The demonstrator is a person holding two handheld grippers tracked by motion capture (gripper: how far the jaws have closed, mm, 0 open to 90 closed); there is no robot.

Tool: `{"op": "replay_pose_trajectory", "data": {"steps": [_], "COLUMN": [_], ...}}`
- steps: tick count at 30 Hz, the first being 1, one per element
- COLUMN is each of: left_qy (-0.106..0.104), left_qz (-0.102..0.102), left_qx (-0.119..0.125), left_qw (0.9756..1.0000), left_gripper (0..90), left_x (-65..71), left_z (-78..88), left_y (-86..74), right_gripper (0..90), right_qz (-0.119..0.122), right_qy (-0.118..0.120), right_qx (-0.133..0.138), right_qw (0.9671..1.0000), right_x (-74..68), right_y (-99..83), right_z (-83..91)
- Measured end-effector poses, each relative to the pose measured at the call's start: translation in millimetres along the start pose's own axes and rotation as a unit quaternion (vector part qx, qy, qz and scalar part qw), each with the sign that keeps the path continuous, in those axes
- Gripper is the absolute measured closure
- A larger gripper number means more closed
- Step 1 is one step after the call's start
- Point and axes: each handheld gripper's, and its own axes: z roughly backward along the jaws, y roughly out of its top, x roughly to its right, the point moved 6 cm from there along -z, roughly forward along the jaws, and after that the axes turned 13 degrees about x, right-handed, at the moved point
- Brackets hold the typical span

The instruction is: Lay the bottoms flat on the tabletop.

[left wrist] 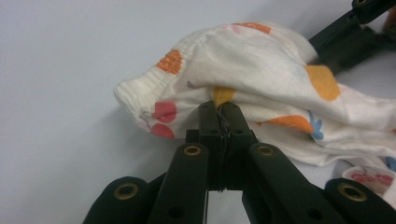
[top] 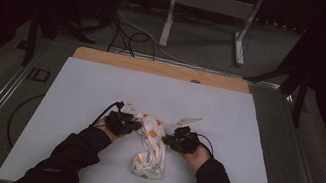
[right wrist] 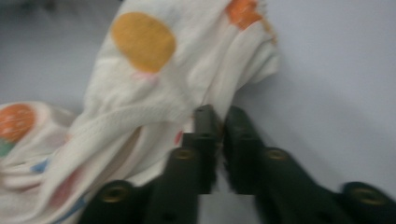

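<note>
Cream cotton printed with orange and red shapes, the small garment (top: 151, 148) lies crumpled near the white table's (top: 72, 106) centre. My left gripper (left wrist: 219, 109) pinches its fabric at nine o'clock; my right gripper (right wrist: 219, 116) pinches a fold at three o'clock.

White surface (top: 77, 107) with a bare wooden strip along its far edge; a crumpled cream garment (top: 151, 148) printed with coloured shapes lies near its centre.
</note>
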Motion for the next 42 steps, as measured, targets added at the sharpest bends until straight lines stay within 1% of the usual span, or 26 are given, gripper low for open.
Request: {"op": "replay_pose_trajectory", "data": {"steps": [4,5,6,7,8,10,11,13,14,15,18,20,21,22,23,24,25,26,28,29,32,33,34,36,39,42], "left_qy": [0.001,0.003,0.003,0.005,0.007,0.016,0.016,0.024,0.024,0.024,0.023,0.023,0.023,0.023,0.015,0.015,0.004,-0.001,-0.006,-0.014,-0.015,-0.014,-0.014,-0.011,-0.009,-0.011], "left_qz": [0.001,-0.001,-0.001,-0.003,-0.003,-0.010,-0.010,-0.012,-0.012,-0.015,-0.022,-0.028,-0.036,-0.036,-0.036,-0.036,-0.038,-0.034,-0.031,-0.030,-0.032,-0.030,-0.030,-0.022,-0.025,-0.024], "left_qx": [0.003,0.007,0.007,0.009,0.011,0.020,0.020,0.032,0.032,0.039,0.043,0.043,0.032,0.032,0.016,0.016,-0.002,-0.008,-0.013,-0.024,-0.028,-0.028,-0.028,-0.027,-0.035,-0.036], "left_qw": [1.0000,1.0000,1.0000,0.9999,0.9999,0.9996,0.9996,0.9991,0.9991,0.9988,0.9986,0.9984,0.9986,0.9986,0.9991,0.9991,0.9993,0.9994,0.9994,0.9992,0.9990,0.9991,0.9991,0.9993,0.9990,0.9990], "left_gripper": [89.9,89.9,89.9,89.9,89.9,89.9,90.0,90.0,90.0,90.0,90.0,90.0,90.0,90.0,90.0,90.0,90.0,90.0,90.0,90.0,90.0,90.0,90.0,90.0,90.0,90.0], "left_x": [-2.7,-4.6,-4.6,-5.6,-6.6,-11.5,-11.5,-18.7,-18.7,-18.9,-16.6,-14.5,-12.8,-12.8,-10.5,-10.5,-7.4,-5.9,-4.5,0.1,2.7,1.9,1.9,-0.3,-1.6,-1.5], "left_z": [5.5,9.7,9.7,12.8,15.8,27.5,27.5,41.0,41.0,48.2,53.6,57.0,58.1,58.1,57.4,57.4,56.3,56.0,55.5,54.7,54.4,55.2,55.2,57.3,59.4,60.3], "left_y": [3.2,6.4,6.4,8.5,10.6,19.3,19.3,28.9,28.9,34.1,36.8,36.0,29.9,29.9,18.8,18.8,4.8,-1.8,-6.8,-19.8,-27.7,-32.5,-32.5,-37.7,-43.6,-46.1], "right_gripper": [90.0,90.0,90.0,90.0,90.0,90.0,90.0,90.0,90.0,90.0,90.0,90.0,90.0,90.0,90.0,90.0,90.0,90.0,90.0,90.0,90.0,90.0,90.0,90.0,89.9,89.9], "right_qz": [0.013,0.011,0.011,0.019,0.019,0.020,0.020,0.035,0.035,0.033,0.037,0.036,0.036,0.036,0.046,0.044,0.045,0.042,0.039,0.048,0.055,0.052,0.052,0.055,0.062,0.058], "right_qy": [-0.005,-0.008,-0.008,-0.019,-0.019,-0.027,-0.027,-0.048,-0.048,-0.056,-0.062,-0.057,-0.044,-0.044,-0.035,-0.028,-0.024,-0.017,-0.010,-0.001,0.007,0.015,0.015,0.032,0.041,0.050], "right_qx": [0.007,0.019,0.019,0.029,0.029,0.044,0.044,0.074,0.074,0.088,0.092,0.094,0.086,0.086,0.068,0.060,0.053,0.046,0.037,0.016,-0.001,-0.011,-0.011,-0.021,-0.029,-0.038], "right_qw": [0.9999,0.9997,0.9997,0.9992,0.9992,0.9985,0.9985,0.9955,0.9955,0.9940,0.9931,0.9933,0.9947,0.9947,0.9960,0.9968,0.9973,0.9979,0.9985,0.9987,0.9985,0.9985,0.9985,0.9977,0.9968,0.9964], "right_x": [3.0,5.3,5.3,8.7,8.7,12.1,12.1,17.9,17.9,23.3,25.0,23.3,16.6,16.6,9.7,5.9,2.4,-0.9,-4.6,-11.5,-18.8,-26.6,-26.6,-40.2,-52.1,-59.0], "right_y": [7.6,14.0,14.0,20.8,20.8,30.2,30.2,49.5,49.5,57.7,59.9,58.3,50.4,50.4,38.2,31.9,25.4,18.8,12.2,-0.6,-10.1,-16.1,-16.1,-21.8,-25.9,-29.5], "right_z": [7.6,15.8,15.8,25.3,25.3,38.1,38.1,65.4,65.4,79.5,88.3,89.5,87.1,87.1,81.0,78.1,75.4,72.3,69.1,63.3,59.2,56.8,56.8,54.7,50.5,45.2]}}
